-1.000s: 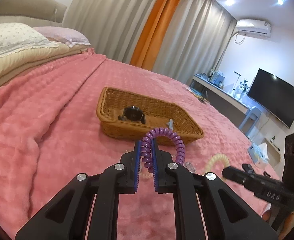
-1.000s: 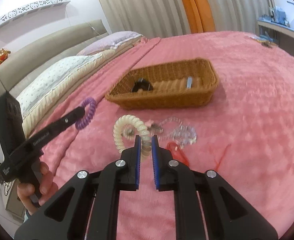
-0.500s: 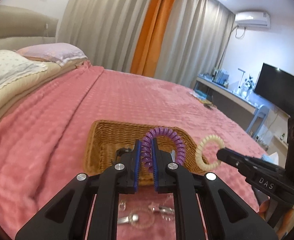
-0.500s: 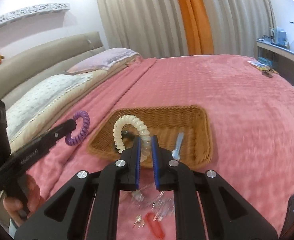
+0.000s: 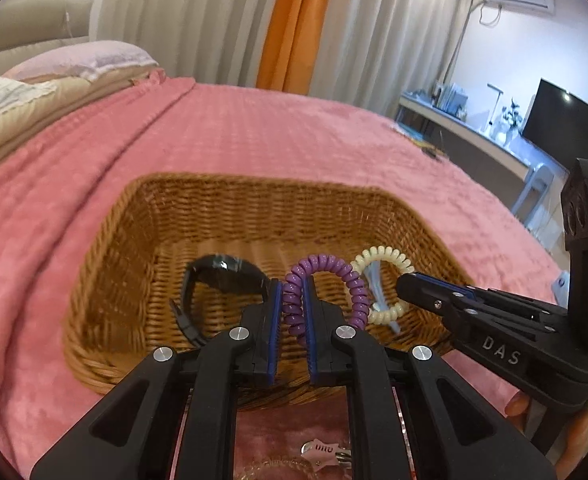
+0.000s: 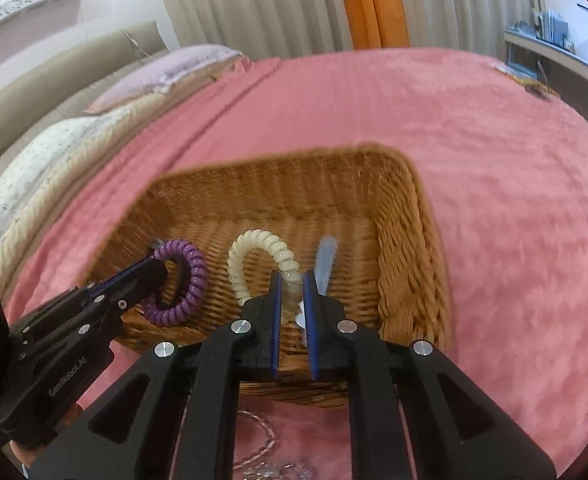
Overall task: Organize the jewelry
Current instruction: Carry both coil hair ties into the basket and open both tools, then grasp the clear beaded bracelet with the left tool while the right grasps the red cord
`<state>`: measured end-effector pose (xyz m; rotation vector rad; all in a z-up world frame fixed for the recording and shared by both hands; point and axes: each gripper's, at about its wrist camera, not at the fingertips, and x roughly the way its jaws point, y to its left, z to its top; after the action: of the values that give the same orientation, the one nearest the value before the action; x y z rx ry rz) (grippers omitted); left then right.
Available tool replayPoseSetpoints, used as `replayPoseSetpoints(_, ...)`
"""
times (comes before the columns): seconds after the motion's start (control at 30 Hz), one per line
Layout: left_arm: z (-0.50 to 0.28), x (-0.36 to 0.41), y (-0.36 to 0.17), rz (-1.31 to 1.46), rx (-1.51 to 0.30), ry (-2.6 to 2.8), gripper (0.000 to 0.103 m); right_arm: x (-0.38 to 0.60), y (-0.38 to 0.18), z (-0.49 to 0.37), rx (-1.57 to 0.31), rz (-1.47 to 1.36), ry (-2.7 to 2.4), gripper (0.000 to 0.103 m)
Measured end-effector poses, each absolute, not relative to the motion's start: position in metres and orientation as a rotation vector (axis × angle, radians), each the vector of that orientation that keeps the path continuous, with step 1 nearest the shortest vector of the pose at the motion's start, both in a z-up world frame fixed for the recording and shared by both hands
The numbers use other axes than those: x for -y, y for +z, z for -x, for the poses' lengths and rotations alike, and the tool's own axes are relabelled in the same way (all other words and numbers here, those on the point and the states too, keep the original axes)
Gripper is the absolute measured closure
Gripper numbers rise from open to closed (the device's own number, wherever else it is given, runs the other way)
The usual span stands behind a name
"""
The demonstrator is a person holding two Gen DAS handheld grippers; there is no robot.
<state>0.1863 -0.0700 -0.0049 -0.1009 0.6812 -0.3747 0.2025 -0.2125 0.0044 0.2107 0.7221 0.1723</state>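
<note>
my left gripper was clamped on the purple coil bracelet, my right gripper on the cream coil bracelet, both held over the near part of the wicker basket on the pink blanket. the right one's side read "das", the left's "genrobot.ai". a black watch lay in the basket.
</note>
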Motion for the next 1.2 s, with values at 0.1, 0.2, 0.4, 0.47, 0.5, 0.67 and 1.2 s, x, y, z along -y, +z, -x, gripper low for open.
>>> replayPoseSetpoints(0.1, -0.187, 0.073, -0.006, 0.084, -0.680, -0.379, 0.094, 0.215, 0.005, -0.203, -0.713, -0.213, 0.162, 0.094)
replayPoseSetpoints(0.2, -0.185, 0.072, -0.004, 0.095, -0.674, -0.393, 0.088, 0.219, 0.004, -0.203, -0.707, -0.237, 0.161, 0.093)
replayPoseSetpoints(0.4, -0.161, 0.056, 0.018, 0.151, -0.587, -0.422, 0.053, 0.231, 0.019, -0.180, -0.639, -0.268, 0.155, 0.050)
replayPoseSetpoints(0.47, -0.150, 0.049, 0.027, 0.172, -0.562, -0.435, 0.050, 0.231, 0.029, -0.164, -0.612, -0.260, 0.170, 0.050)
replayPoseSetpoints(0.5, -0.142, 0.045, 0.033, 0.180, -0.548, -0.442, 0.050, 0.231, 0.033, -0.158, -0.602, -0.257, 0.177, 0.050)
replayPoseSetpoints(0.67, -0.104, 0.029, 0.047, 0.190, -0.545, -0.446, 0.050, 0.223, 0.047, -0.107, -0.548, -0.197, 0.211, 0.050)
replayPoseSetpoints(1.2, -0.104, 0.003, -0.050, 0.301, -0.904, -0.454, 0.078, 0.216, -0.025, -0.050, -0.702, -0.163, 0.266, 0.050)
